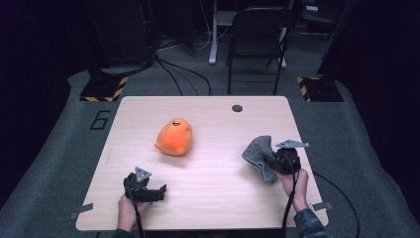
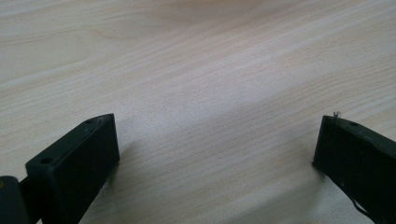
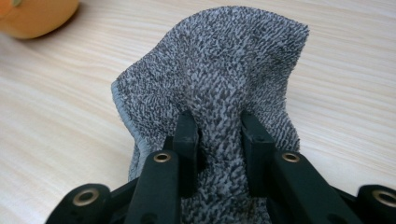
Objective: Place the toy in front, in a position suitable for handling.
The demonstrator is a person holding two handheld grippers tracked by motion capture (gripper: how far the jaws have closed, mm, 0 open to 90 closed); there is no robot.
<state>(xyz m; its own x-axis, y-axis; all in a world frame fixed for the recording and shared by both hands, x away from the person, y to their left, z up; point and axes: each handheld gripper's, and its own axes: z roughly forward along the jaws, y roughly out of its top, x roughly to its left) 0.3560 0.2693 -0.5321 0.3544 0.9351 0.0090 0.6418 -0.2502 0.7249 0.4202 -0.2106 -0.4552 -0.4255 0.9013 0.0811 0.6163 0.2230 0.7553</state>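
The right hand-held gripper (image 3: 218,133) is squeezed tight on a fold of the grey cloth (image 3: 219,70), which bunches up just past its tips. The pinch is small, so the cloth could slip out and drop on the worktop (image 1: 213,173). The left hand-held gripper (image 2: 215,149) is wide open, holding nothing.

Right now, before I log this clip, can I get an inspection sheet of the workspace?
Surface: light wooden table, round hole near far edge.
Job's things: grey cloth, bunched, pinched in the right gripper.
Clutter: orange plush toy, apart from the cloth.
Grippers: right gripper shut on the cloth; left gripper open, nothing between its jaws.
Cables: one trails from each gripper; more on the floor beyond.
Surroundings: black chair, grey carpet, hazard-striped bases.
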